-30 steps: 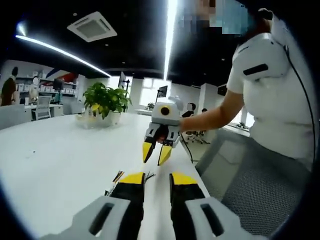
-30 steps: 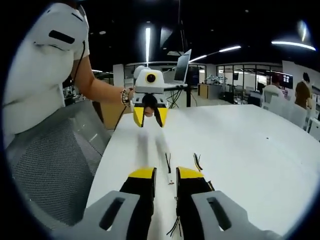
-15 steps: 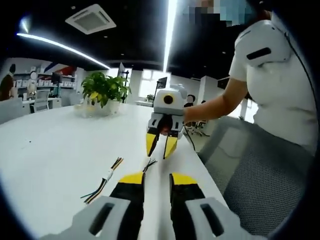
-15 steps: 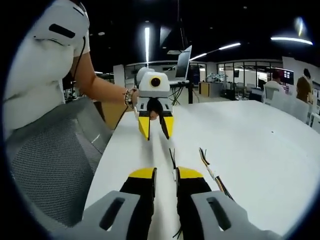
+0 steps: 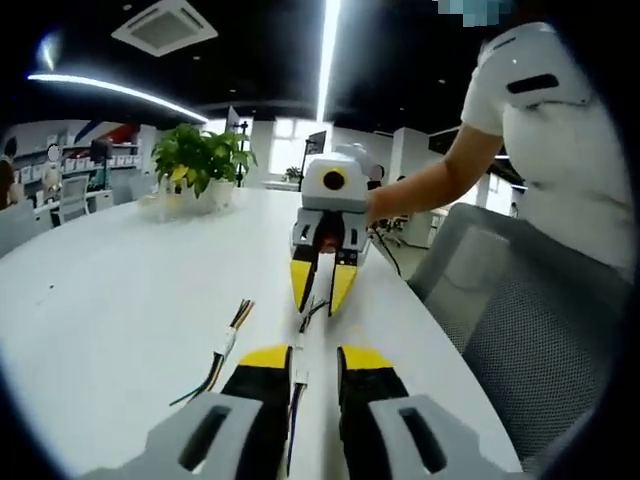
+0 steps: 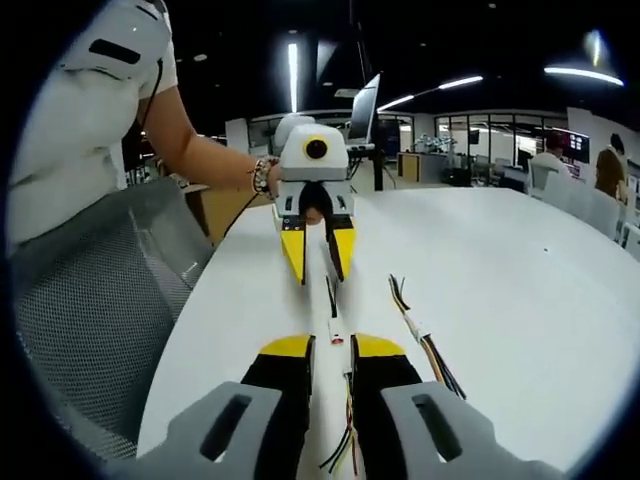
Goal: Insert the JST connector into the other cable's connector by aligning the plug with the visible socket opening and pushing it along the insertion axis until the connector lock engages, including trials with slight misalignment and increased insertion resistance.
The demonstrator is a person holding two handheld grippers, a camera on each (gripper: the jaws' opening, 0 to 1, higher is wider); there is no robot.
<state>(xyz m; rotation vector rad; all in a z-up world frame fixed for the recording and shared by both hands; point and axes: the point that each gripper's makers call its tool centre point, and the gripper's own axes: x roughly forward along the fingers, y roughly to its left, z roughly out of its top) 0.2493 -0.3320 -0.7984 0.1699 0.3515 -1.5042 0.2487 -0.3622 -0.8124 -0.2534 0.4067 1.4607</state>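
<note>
Change: compared with 1 second ago, the 2 grippers are seen closer to each other, and both cables are now framed between them on the white table (image 5: 110, 300).
Meaning: this is judged as an approach to pick-up; nothing is gripped and no mating is started.
Left gripper (image 5: 316, 357): fingers apart, nothing clamped; a thin cable runs through the gap beneath them.
Right gripper (image 6: 333, 345): fingers apart, nothing clamped; the small white JST connector (image 6: 336, 331) lies on the table just ahead of the gap.
First cable (image 6: 330, 296): runs from that connector toward the facing gripper.
Second cable (image 5: 222, 349): multicoloured wires with a pale connector, lying just beside the left gripper, on the potted plant's side.
Left gripper view adds: a potted plant (image 5: 198, 170) far down the table.
Right gripper view adds: the white connector body is shown plainly; the second cable is seen full length; a laptop (image 6: 364, 118) stands behind.
Shared: a person's forearm and a mesh chair (image 6: 90, 310).
</note>
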